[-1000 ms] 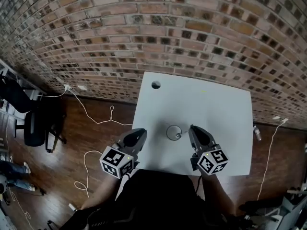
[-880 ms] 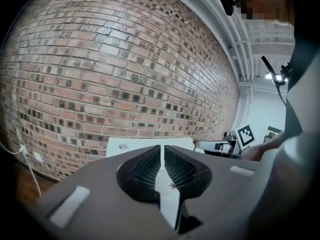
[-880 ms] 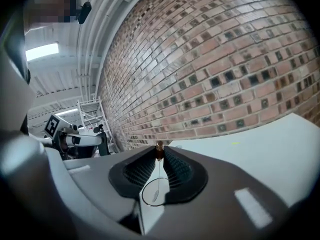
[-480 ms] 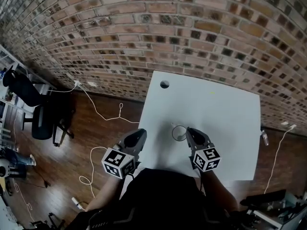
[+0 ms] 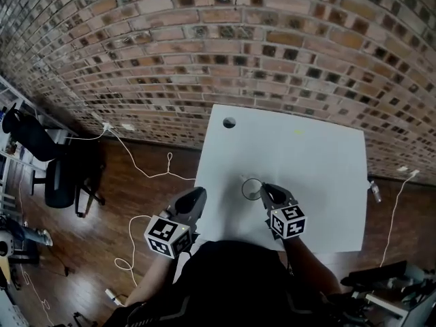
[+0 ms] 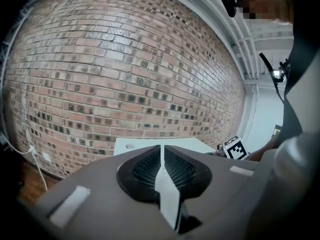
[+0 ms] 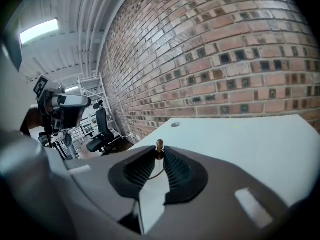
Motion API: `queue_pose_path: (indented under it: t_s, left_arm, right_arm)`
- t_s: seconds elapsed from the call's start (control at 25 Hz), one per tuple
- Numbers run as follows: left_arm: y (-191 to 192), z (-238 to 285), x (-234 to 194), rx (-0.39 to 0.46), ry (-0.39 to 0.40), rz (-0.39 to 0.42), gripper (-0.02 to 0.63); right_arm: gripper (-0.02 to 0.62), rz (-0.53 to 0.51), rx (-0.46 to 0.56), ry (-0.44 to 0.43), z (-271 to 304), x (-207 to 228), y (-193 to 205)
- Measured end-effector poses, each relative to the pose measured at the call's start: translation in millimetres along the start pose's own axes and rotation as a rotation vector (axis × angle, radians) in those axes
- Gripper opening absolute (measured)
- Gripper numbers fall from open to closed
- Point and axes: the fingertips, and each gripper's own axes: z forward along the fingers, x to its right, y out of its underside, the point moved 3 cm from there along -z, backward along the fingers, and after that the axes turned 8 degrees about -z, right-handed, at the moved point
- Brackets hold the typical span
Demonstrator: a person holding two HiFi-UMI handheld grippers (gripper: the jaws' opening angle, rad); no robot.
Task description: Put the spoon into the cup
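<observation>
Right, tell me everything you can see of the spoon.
Little shows. The spoon is pinched at the tips of the right gripper, roughly upright: a small rounded, brownish metallic handle end pokes above them and a thin stem runs down between the jaws. Its bowl is hidden. In the head view the gripper's tips sit at the near rim of the cup; whether the spoon is inside cannot be told.

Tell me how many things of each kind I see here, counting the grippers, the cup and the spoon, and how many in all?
Grippers: 2 (left gripper, right gripper)
Cup: 1
Spoon: 1, held by the right gripper
Total: 4
</observation>
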Motion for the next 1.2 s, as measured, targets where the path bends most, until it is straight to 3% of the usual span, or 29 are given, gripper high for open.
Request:
queue_pose_path:
  t_s: [0.12, 0.28, 0.68, 0.92, 1.2]
  left_arm:
    - [-0.1, -2.2, -0.4, 0.008, 0.001, 0.0, 0.017]
    - [-1.2, -1.6, 1.5, 0.01, 0.017, -0.001, 0.017]
    - [-1.0, 0.1, 4.6, 0.014, 0.092, -0.011, 0.017]
    - [4.3, -0.2, 3.0, -0.005, 0.155, -0.016, 0.017]
    - [9.5, 0.7, 10.0, -0.026, 0.285, -0.025, 0.015]
  right_arm:
    - [0.065, 0.004, -0.014, -0.001, -0.5, -0.8, 0.8]
    - [0.15, 0.007, -0.024, -0.001, -5.7, -2.5, -0.9]
    - [0.193, 0.021, 0.012, 0.08, -36.1, -3.4, -13.1]
    - [0.182, 0.028, 0.071, 0.121, -67.3, -20.3, -25.5]
    - [0.09, 0.066, 0.156, 0.213, -108.9, -35.7, -44.2]
